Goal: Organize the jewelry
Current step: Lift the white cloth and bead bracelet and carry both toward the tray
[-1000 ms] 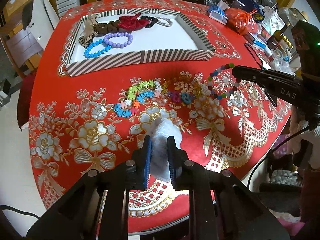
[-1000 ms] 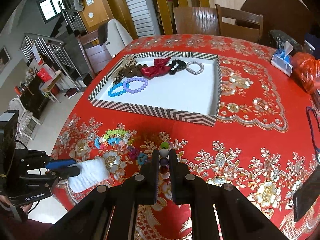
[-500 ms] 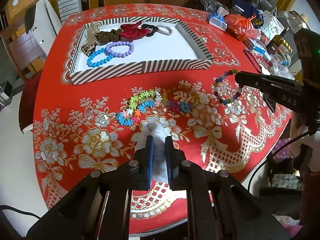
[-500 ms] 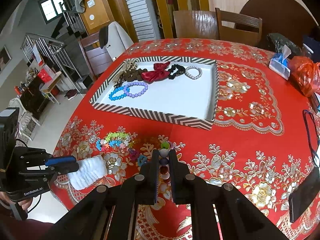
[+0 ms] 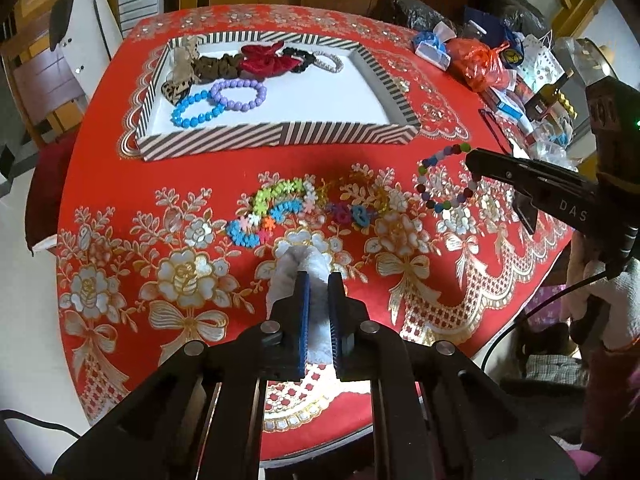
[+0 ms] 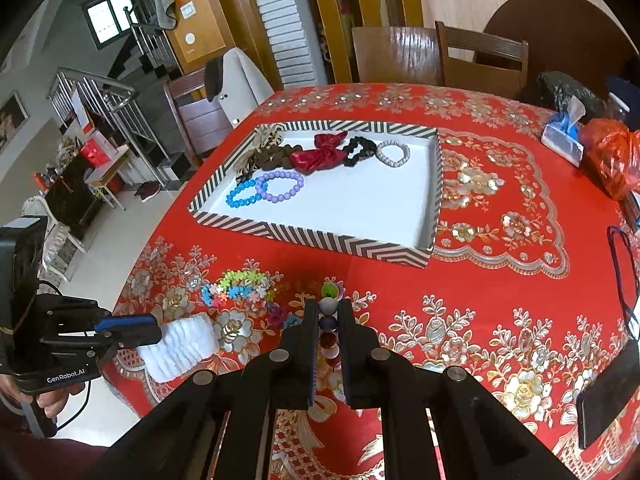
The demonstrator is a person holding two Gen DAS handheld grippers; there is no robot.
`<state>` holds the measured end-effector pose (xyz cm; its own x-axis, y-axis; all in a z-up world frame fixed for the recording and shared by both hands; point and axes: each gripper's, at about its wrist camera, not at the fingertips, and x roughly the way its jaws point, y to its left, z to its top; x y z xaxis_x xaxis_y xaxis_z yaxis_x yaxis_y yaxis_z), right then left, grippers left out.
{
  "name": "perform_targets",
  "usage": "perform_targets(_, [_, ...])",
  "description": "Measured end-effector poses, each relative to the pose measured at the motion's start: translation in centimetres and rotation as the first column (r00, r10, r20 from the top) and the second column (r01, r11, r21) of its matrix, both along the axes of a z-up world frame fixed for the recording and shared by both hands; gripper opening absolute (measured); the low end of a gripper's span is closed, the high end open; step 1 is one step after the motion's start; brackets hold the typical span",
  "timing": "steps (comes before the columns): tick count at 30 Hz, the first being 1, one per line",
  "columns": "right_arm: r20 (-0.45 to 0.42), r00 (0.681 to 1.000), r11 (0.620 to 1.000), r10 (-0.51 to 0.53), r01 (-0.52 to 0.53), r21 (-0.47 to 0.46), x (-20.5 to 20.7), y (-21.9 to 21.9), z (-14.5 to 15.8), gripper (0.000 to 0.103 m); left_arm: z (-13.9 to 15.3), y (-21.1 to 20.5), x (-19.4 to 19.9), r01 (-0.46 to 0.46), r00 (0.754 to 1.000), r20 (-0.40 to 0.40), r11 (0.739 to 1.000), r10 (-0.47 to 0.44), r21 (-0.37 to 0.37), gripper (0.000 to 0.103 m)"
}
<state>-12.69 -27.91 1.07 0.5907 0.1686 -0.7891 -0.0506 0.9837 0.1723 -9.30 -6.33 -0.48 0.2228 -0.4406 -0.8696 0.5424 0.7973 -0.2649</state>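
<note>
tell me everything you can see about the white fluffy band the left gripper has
The white fluffy band looks like soft, ribbed plush fabric, thick and bunched rather than lying flat. The left gripper has just been closing and is now shut on it, its blue-padded fingers squeezing the near part. The free end sticks out past the fingertips, over the near edge of the red floral tablecloth, just short of the flower-bead bracelet. Whether it rests on the cloth is unclear.

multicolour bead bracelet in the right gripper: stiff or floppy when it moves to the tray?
Probably floppy: the multicolour bead bracelet hangs as a loose loop from the right gripper, pinched at one spot. Likely to swing in transit. The round beads may roll a little once dropped in the striped tray.
</note>
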Motion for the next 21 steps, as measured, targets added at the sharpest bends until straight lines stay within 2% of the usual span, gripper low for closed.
perform_targets(9, [0.005, 1.000, 1.000, 0.007, -0.007, 0.003, 0.5, -0.2, 0.4, 0.009, 0.8, 0.0, 0.4, -0.009, 1.000, 0.010, 1.000, 0.009, -0.008, 0.007])
perform_targets(21, [0.038, 0.999, 1.000, 0.011, -0.010, -0.023, 3.4, -1.1, 2.5, 0.009, 4.1, -0.9, 3.3, -0.034, 0.995, 0.095, 0.999, 0.037, -0.033, 0.007])
